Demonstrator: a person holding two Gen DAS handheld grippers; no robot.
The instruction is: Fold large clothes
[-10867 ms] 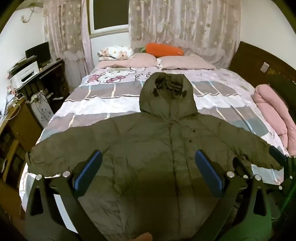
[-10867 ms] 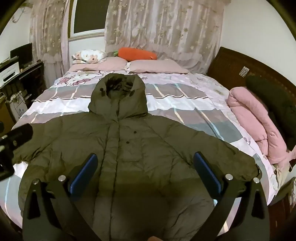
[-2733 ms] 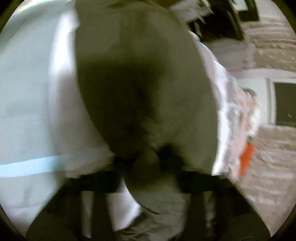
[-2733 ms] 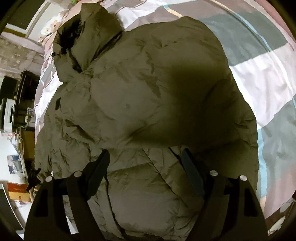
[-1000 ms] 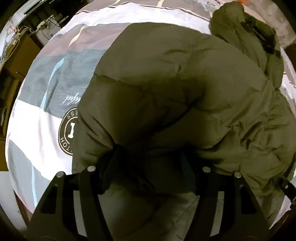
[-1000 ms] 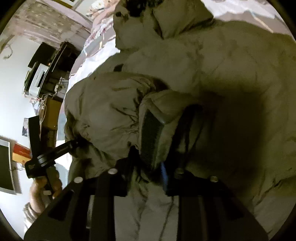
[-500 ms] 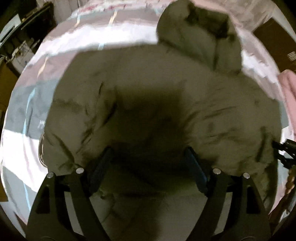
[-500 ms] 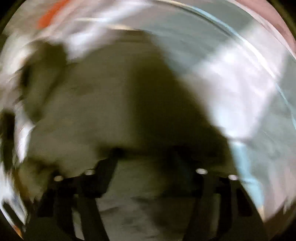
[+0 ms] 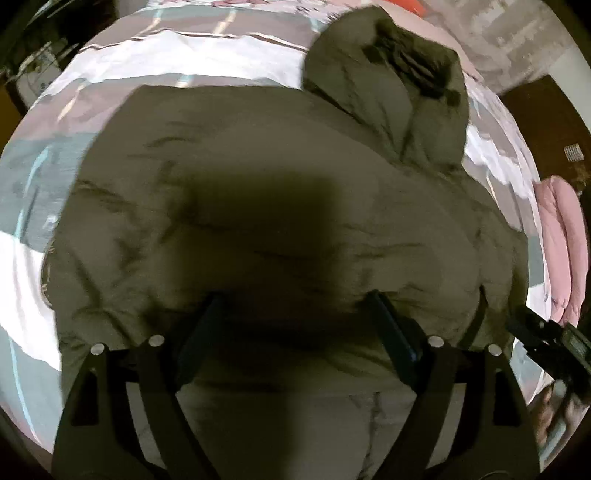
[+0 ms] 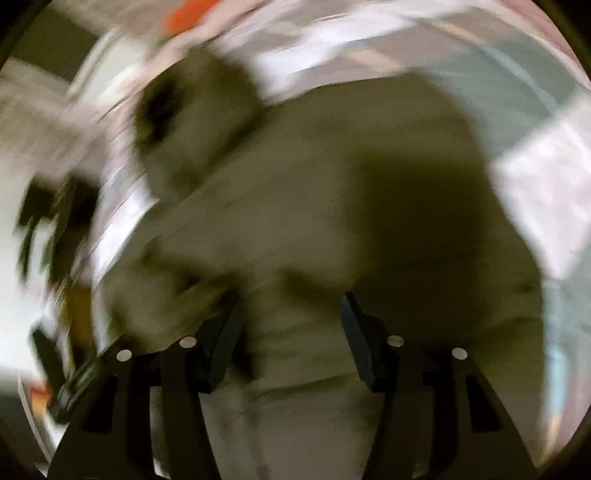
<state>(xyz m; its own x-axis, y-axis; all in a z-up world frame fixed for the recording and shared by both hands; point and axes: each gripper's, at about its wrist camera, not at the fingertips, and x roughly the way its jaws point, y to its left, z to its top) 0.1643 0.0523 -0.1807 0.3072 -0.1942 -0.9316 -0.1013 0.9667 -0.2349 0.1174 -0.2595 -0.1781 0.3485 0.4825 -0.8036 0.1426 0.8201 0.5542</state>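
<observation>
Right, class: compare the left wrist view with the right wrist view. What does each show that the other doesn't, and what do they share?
Only the left wrist view shows the pink quilt at the right edge, the dark headboard, and the right gripper poking in from the right.

Only the right wrist view, which is heavily blurred, shows dark furniture at the left.

Both show the olive hooded jacket bundled on the striped bedspread, hood at the top, and an open gripper over it; the left gripper holds nothing.

Bed cover (image 9: 221,51): striped pink, white, grey-blue.
Right edge: pink quilted bundle (image 9: 561,243).
Top: orange pillow (image 10: 188,13).
</observation>
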